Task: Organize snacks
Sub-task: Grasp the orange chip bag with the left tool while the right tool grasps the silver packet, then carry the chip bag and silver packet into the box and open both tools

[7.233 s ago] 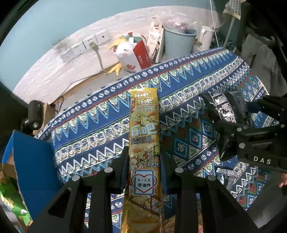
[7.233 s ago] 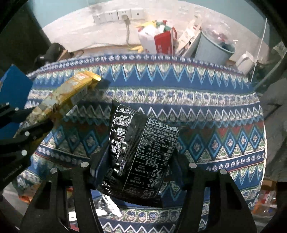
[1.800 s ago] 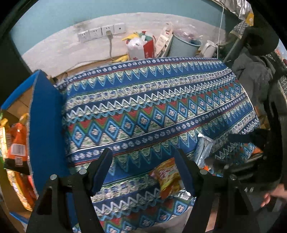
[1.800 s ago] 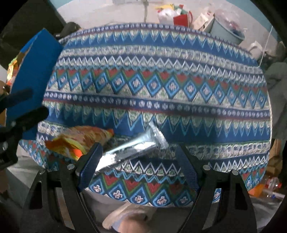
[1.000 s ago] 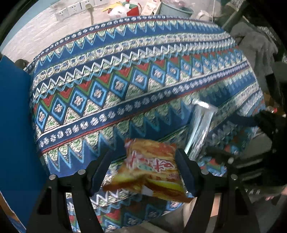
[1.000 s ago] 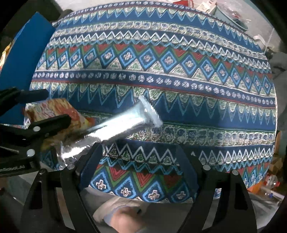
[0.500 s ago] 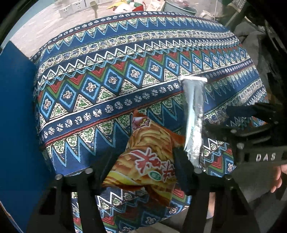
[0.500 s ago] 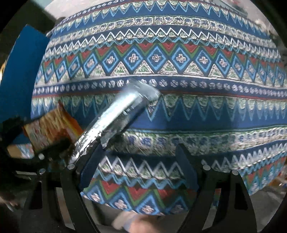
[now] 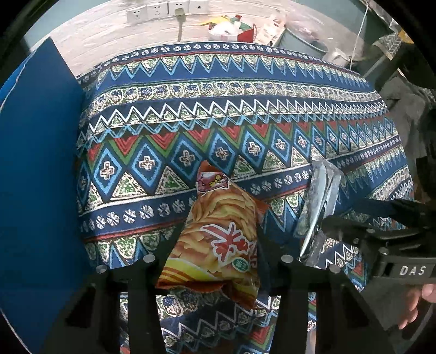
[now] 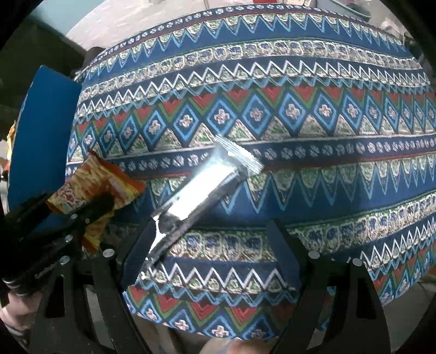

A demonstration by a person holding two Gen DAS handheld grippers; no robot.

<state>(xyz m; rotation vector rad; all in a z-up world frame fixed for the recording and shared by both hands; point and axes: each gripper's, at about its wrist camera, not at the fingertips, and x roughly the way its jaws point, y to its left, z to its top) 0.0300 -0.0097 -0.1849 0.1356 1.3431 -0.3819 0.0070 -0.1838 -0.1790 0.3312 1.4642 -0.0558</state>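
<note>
A patterned tablecloth [image 9: 231, 114] in blue, red, green and white zigzags and diamonds covers the whole working surface, and everything here can be placed against it. Beyond its far edge runs a pale wall with a row of white sockets [image 9: 166, 9], one with a plug in it; a red-and-white bag [image 9: 231, 28] and a grey bucket [image 9: 302, 40] sit behind the cloth's far right corner. At the cloth's left edge stands a blue box flap [image 9: 38, 168], upright.

Over the near part of the cloth, the left gripper [image 9: 218, 245] is clamped on an orange chip bag [image 9: 220, 234], its fingers pressing the bag's two sides; the bag's top points toward the far edge of the cloth. Just right of it, a silver foil packet [image 9: 318, 204] slants above the cloth's near right area, its lower end at the right gripper [image 9: 354, 217].

The right wrist view settles what the left one leaves vague — the right gripper [image 10: 207, 245] has its fingers spread wide, and the silver foil packet [image 10: 207, 188] touches only the left finger, its far end angled out over the cloth's middle band of diamonds. Whether the packet rests on the cloth I cannot tell. This view also shows the chip bag [image 10: 95, 185] from the side, held in the left gripper [image 10: 79, 212] near the cloth's left edge, beside the blue flap [image 10: 43, 136]. The sockets and bucket appear only in the left wrist view.
</note>
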